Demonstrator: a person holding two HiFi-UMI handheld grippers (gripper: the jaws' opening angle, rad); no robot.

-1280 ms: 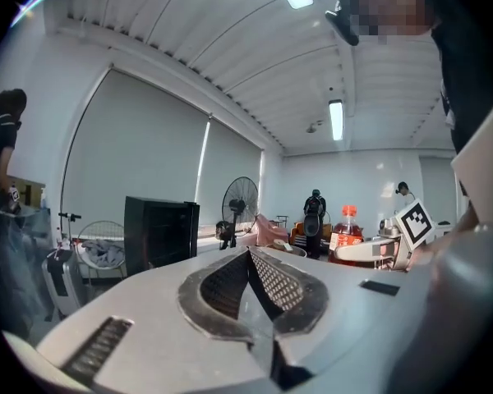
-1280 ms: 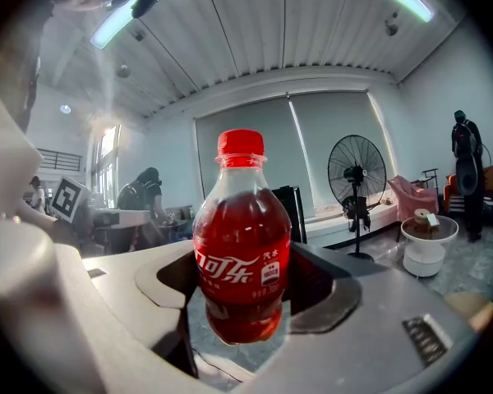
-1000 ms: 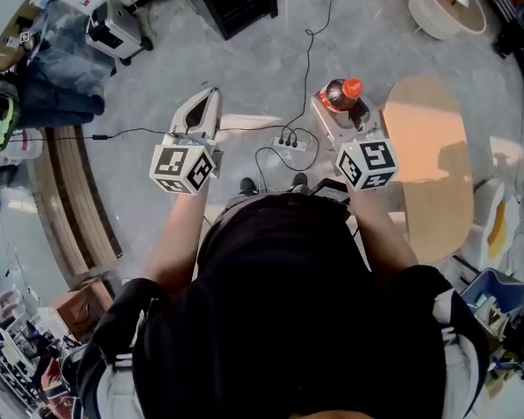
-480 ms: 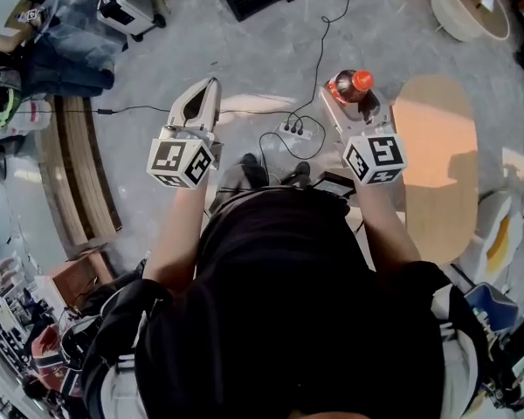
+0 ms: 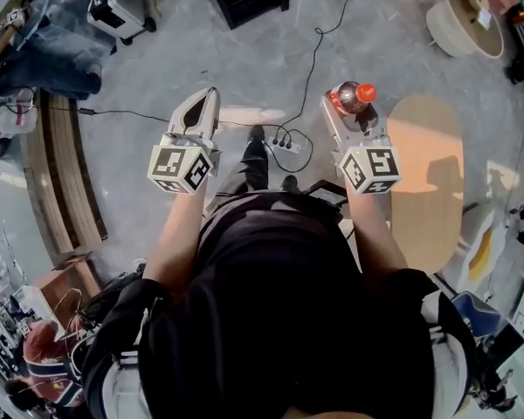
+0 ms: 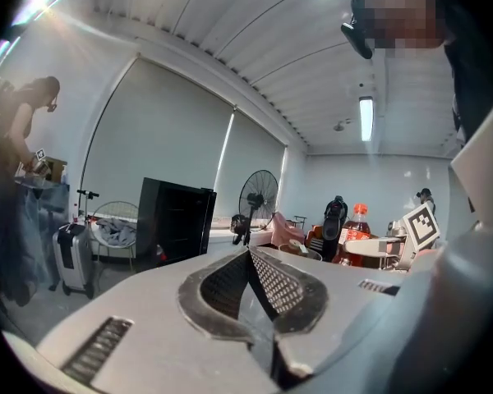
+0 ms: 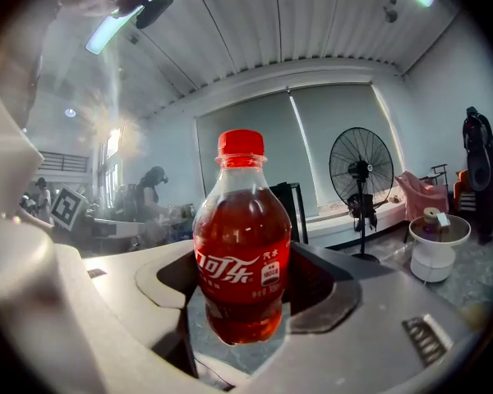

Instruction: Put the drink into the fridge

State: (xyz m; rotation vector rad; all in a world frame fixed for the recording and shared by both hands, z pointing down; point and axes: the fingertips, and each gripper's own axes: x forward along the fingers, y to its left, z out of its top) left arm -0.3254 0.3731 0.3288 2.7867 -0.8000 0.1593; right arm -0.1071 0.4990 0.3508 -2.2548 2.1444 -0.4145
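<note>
A small cola bottle [image 7: 242,245] with a red cap and red label stands upright between the jaws of my right gripper [image 7: 245,290], which is shut on it. In the head view the cola bottle [image 5: 349,97] sits at the tip of my right gripper [image 5: 353,112], held out over the floor. My left gripper [image 5: 205,103] is level with it on the left, shut with nothing in it; its black pads [image 6: 267,281] meet in the left gripper view. A black cabinet [image 6: 177,224] that may be the fridge stands ahead beside a standing fan [image 6: 257,199].
A power strip [image 5: 282,142] and black cables lie on the concrete floor between the grippers. A pale oval wooden table [image 5: 425,177] is at the right, a wooden bench [image 5: 61,182] at the left. A white cable spool [image 5: 465,20] sits at the back right.
The person has stepped forward, one foot now showing between the grippers. Both grippers keep their hold and spacing; the floor and table have slid slightly in view.
</note>
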